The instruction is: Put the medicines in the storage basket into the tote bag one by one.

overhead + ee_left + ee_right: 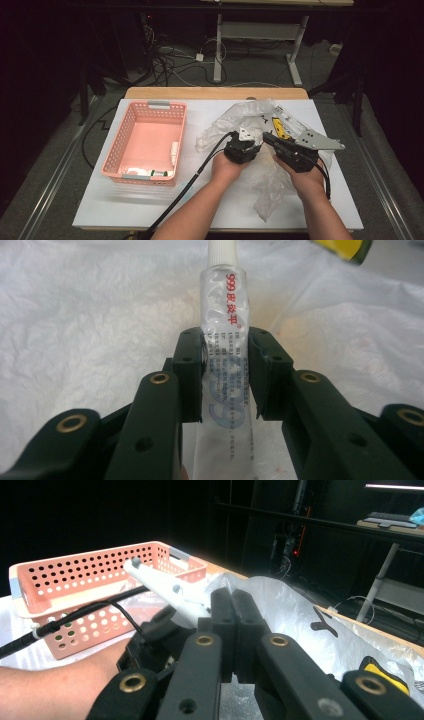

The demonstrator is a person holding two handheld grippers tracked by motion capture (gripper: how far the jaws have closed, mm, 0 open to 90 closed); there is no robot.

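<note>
**Tube clamped over the bag**

Left gripper (pixel 226 375), forearm angled in from below, pinches the ointment tube (pixel 225 340) above the plastic bag (pixel 235 117); cap points straight ahead along its jaws. Right gripper (pixel 233 625) sits clamped tight on the bag's plastic.

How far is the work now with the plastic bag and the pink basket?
Done: a few small items already lie in the pink basket. In hand: the left hand-held gripper is shut on an ointment tube over the clear plastic bag, while the right hand-held gripper, jaws together, pinches the bag's film. Left: the tube is not yet in the basket, and a yellow item remains on the bag.
</note>
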